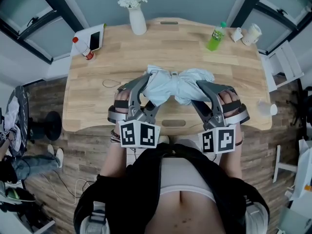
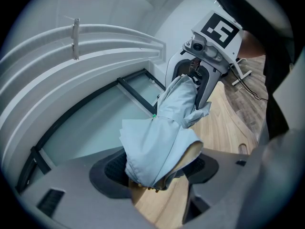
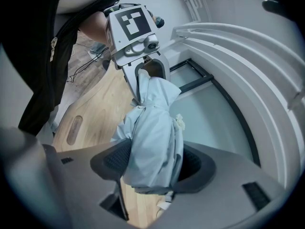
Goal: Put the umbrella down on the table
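**Umbrella held at both ends, in front of the vase**

Pale blue and bundled up, the folded umbrella point(image 1: 178, 84) lies crosswise over the wooden worktop point(image 1: 97, 67), on the person's side of the white flower vase point(image 1: 137, 21) and a little to its right, close to the front edge. Whether the cloth touches the wood cannot be told.

The left gripper point(image 2: 157, 171) is closed on the end of the bundle nearer the vase, its dark pads pressing into the cloth from both sides. The right gripper point(image 3: 152, 171) is clamped the same way on the end farther from the vase. The two grippers face each other along the bundle.

A green bottle point(image 1: 215, 37) stands well to the right of the vase, with a paper cup point(image 1: 252, 34) farther right. Left of the vase are a red-capped bottle point(image 1: 84, 48) and a phone point(image 1: 94, 40).
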The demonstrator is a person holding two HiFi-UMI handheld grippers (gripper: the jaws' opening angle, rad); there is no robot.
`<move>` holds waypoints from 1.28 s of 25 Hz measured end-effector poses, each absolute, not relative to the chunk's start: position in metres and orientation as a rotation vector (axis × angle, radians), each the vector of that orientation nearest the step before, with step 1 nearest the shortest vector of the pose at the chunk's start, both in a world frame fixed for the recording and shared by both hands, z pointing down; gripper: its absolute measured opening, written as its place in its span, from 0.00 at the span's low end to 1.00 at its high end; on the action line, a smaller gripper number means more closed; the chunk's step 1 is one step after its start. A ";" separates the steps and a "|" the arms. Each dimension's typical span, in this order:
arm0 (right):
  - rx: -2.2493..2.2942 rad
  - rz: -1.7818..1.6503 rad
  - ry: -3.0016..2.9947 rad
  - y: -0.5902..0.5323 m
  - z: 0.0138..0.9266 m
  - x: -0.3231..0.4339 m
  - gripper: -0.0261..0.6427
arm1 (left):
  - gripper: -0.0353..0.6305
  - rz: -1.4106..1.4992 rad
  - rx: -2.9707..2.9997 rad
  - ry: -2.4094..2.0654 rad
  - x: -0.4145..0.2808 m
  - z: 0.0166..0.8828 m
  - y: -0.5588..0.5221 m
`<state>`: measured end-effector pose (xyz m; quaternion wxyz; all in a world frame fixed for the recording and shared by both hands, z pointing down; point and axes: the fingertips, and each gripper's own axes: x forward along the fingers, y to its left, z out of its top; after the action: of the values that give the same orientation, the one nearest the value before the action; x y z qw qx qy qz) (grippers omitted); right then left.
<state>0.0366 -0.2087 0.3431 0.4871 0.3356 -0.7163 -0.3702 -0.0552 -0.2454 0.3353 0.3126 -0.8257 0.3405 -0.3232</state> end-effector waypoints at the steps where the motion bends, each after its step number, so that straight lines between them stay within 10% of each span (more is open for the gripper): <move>1: 0.811 -0.902 -1.744 -0.210 0.343 0.037 0.48 | 0.51 -0.854 -2.179 0.903 -0.055 0.335 -0.246; 32: 0.705 -0.965 -1.791 -0.243 0.341 0.061 0.48 | 0.51 -0.913 -2.153 1.032 -0.034 0.334 -0.268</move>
<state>0.0609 -0.2433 0.3407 0.4745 0.2884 -0.7321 -0.3946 -0.0340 -0.2683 0.3337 0.2883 -0.8064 0.3866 -0.3421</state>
